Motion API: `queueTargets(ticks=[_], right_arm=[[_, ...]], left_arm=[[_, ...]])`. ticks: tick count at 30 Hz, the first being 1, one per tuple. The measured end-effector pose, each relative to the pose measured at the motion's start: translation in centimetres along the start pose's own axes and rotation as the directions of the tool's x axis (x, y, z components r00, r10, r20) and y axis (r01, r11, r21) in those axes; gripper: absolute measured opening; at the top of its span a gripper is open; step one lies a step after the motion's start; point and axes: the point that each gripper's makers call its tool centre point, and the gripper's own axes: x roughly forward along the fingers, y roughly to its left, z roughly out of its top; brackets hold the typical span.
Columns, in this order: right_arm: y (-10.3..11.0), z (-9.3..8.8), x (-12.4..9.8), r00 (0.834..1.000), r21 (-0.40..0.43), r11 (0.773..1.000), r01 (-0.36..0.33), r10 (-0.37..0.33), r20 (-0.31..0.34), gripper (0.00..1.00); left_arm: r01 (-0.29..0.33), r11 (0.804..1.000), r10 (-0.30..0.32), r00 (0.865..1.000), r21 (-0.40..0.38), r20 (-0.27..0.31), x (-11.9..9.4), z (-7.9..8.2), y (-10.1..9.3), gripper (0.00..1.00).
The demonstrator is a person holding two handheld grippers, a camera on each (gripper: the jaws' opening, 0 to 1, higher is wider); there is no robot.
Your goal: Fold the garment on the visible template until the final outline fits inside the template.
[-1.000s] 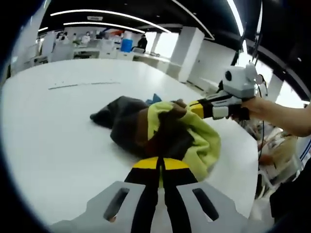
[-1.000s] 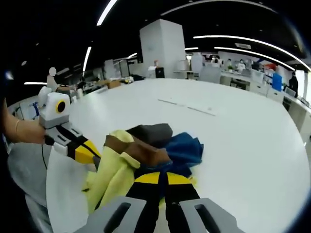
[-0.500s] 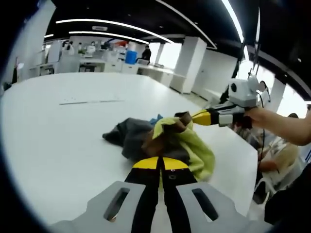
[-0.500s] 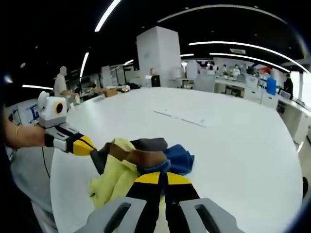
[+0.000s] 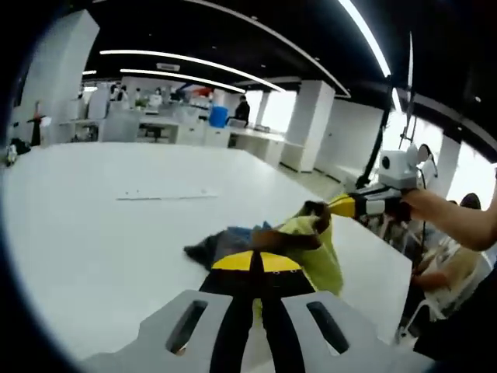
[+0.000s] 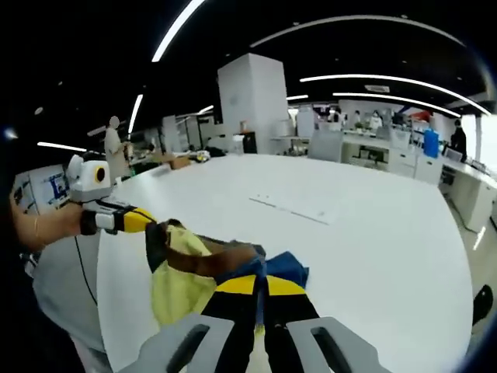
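A crumpled garment (image 5: 307, 241) of yellow-green, brown, dark grey and blue cloth hangs stretched between my two grippers above a white table (image 5: 85, 233). My left gripper (image 5: 256, 258) is shut on its near part. The right gripper (image 5: 334, 205) comes in from the right, shut on a brown corner. In the right gripper view, the garment (image 6: 177, 273) sags between my right gripper (image 6: 262, 281), shut on its brown and blue folds, and the left gripper (image 6: 149, 225), which pinches a dark edge. A thin template line (image 5: 165, 194) (image 6: 291, 208) lies farther out on the table.
The table's rounded edge (image 5: 392, 264) runs close behind the garment, and a hand (image 5: 454, 217) holds the right gripper there. Desks, pillars and people (image 6: 373, 124) stand far off beyond the table. A grey-clothed body (image 6: 54, 295) is at the table's edge.
Both grippers have risen and drawn apart, still shut. The garment, which lay bunched on the table, is now pulled up and stretched between them.
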Motion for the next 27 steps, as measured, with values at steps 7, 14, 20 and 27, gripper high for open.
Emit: queueTargets(ticks=[7, 14, 20, 27], right_arm=[[1.3, 3.0, -1.2, 0.999, -0.082, 0.997, 0.011, -0.008, 0.038, 0.00], [1.7, 6.5, -2.3, 0.994, -0.120, 0.991, 0.051, -0.039, 0.100, 0.00], [2.3, 9.2, -3.1, 0.986, -0.142, 0.988, 0.068, -0.045, 0.161, 0.00], [1.8, 10.2, -2.5, 0.983, -0.146, 0.985, 0.089, -0.063, 0.173, 0.00]], left_arm=[[-0.026, 0.999, 0.023, 0.998, 0.042, 0.067, -0.8, 3.4, -0.1, 0.00], [-0.058, 0.994, 0.043, 0.986, 0.088, 0.160, -1.6, 7.5, -0.2, 0.00], [-0.097, 0.991, 0.070, 0.964, 0.095, 0.257, -2.1, 10.4, 0.1, 0.00], [-0.130, 0.989, 0.104, 0.953, 0.072, 0.286, -1.3, 11.3, 1.4, 0.00]])
